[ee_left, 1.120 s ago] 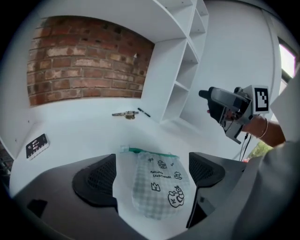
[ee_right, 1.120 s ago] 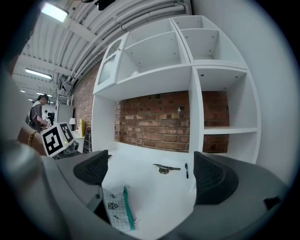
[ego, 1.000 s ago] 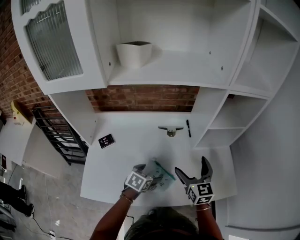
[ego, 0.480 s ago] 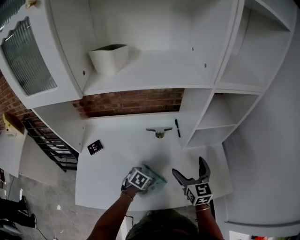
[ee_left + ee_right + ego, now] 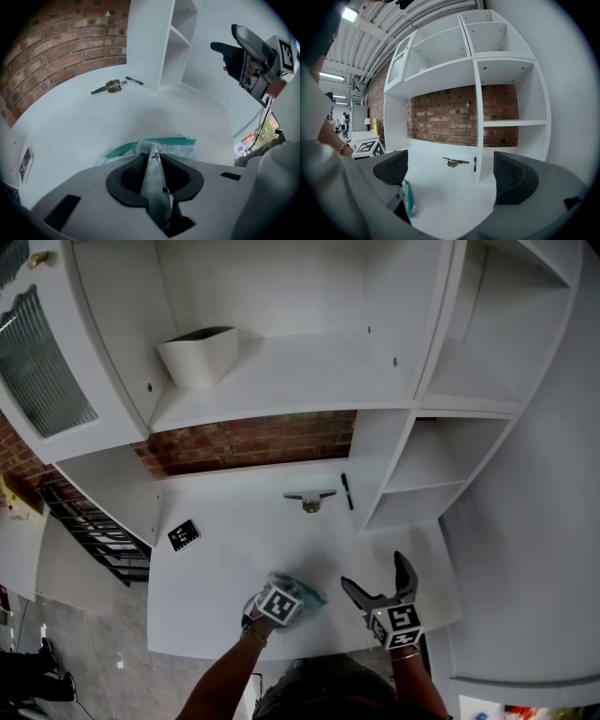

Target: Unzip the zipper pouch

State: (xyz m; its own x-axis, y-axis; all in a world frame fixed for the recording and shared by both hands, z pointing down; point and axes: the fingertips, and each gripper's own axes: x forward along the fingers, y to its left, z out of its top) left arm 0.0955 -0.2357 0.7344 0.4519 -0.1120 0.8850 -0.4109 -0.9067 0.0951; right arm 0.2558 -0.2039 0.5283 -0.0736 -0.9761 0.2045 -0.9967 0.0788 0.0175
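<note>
Well, starting at the far left of the desk top (image 5: 234, 554), one black card (image 5: 184, 534) with a white pattern lies flat and alone, well apart from everything else. Next comes my left gripper (image 5: 281, 602), low over the front edge of the desk, and the zipper pouch (image 5: 157, 154) is right in it: my left gripper view shows a fold of the pale printed fabric standing upright between the two pads. The jaws are closing and are pinched onto that fold. The rest of the pouch spills forward onto the desk just beyond my fingertips, with its teal zipper edge (image 5: 164, 140) running across the far side. Further back toward the brick wall, one metal fitting (image 5: 309, 500) lies flat, and just to its right is one black pen (image 5: 347, 491) — near each other, not touching. Then my right gripper (image 5: 373, 573) hangs over the right front of the desk with its jaws spread wide and nothing between them. In my right gripper view the pouch lies low by the left jaw, beside it and not within it. So I count one pouch, one card, one fitting, one pen, two grippers — and one white tub (image 5: 199, 354) up on the shelf.
</note>
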